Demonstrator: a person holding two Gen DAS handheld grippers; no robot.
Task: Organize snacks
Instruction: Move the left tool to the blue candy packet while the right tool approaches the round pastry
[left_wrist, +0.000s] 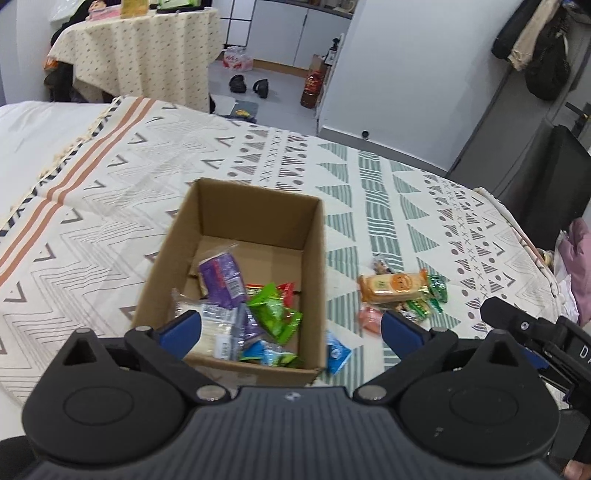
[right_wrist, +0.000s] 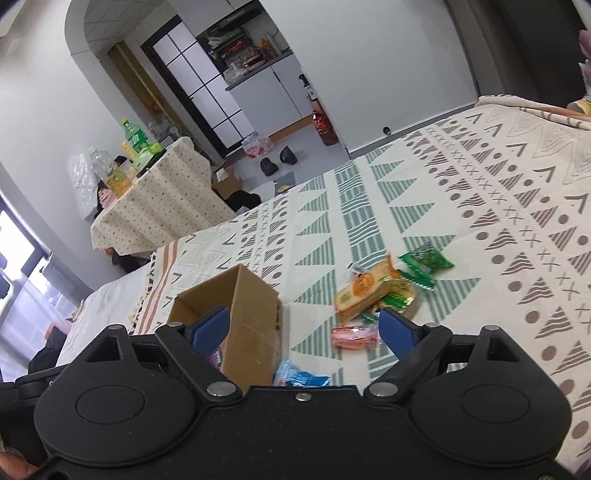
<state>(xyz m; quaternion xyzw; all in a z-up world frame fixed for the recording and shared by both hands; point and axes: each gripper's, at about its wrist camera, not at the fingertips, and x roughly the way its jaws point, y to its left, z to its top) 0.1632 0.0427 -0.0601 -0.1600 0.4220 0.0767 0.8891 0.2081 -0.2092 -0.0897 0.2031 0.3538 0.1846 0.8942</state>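
Observation:
An open cardboard box stands on the patterned bedspread and holds several snack packets, among them a purple one and a green one. My left gripper hovers open over the box's near end, nothing between its fingers. To the right of the box lie an orange cracker pack, a pink packet, small green packets and a blue packet. In the right wrist view my right gripper is open above the box, the blue packet and the pink packet.
The bedspread's far edge drops to a floor with slippers and a bottle. A cloth-covered table with bottles stands beyond. A dark chair is past the bed's right corner. The right gripper's body shows at the left view's right edge.

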